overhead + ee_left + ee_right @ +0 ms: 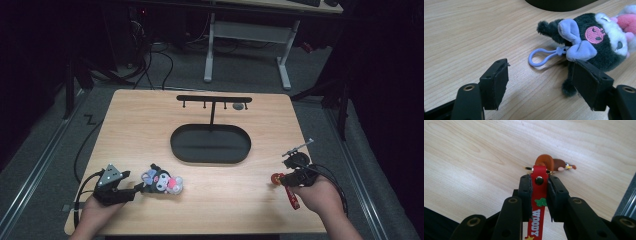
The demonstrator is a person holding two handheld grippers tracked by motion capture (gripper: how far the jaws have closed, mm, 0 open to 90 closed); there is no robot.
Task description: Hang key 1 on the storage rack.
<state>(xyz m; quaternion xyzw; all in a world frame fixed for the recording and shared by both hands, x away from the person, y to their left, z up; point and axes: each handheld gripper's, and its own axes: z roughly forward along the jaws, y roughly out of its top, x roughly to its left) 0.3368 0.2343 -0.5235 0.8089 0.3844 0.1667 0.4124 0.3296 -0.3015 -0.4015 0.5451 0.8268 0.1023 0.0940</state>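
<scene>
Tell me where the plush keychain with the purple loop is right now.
The plush keychain lies on the table at the near left in the high view, just ahead of the left gripper, whose open jaws flank its purple loop, with the black oval tray behind it.

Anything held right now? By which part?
The right gripper is shut on the red strap of the Woody keychain, just below its ring. The left gripper is open, holding nothing, beside the plush.
</scene>
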